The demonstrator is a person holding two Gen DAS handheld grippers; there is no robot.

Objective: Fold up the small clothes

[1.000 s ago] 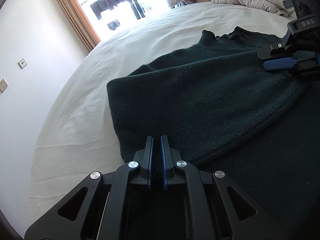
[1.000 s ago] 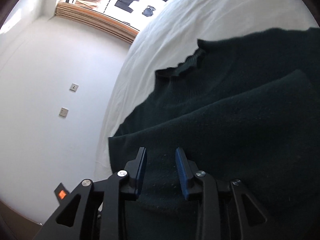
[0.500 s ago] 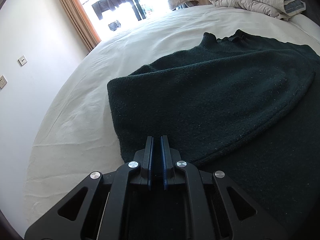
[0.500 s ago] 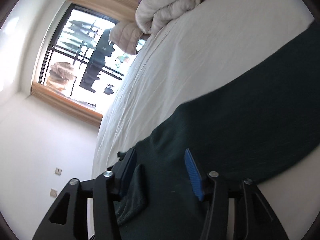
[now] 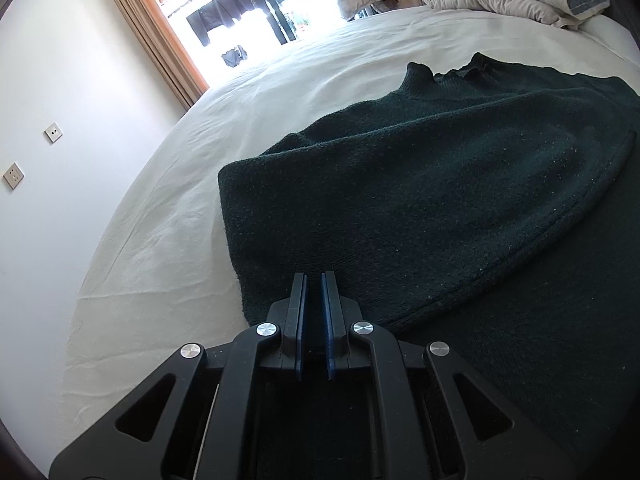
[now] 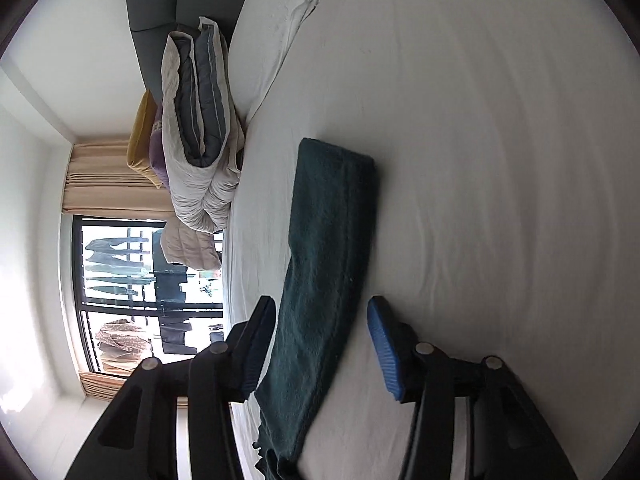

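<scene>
A dark green knit sweater lies on the white bed, with one side folded over its body and the collar at the far end. My left gripper is shut, its tips resting on the near edge of the folded sweater; I cannot see fabric between the pads. In the right wrist view, rolled sideways, the sweater's sleeve lies stretched out flat on the sheet. My right gripper is open, with the sleeve lying between and beyond its blue pads.
The white bed sheet spreads around the sweater. A folded grey-white duvet and pillows sit at the head of the bed. A wall with sockets and a bright window lie beyond the bed's edge.
My right gripper left the sweater's body, swung away and rolled sideways, opening wider, and now faces the outstretched sleeve. It has left the left wrist view. My left gripper has stayed put.
</scene>
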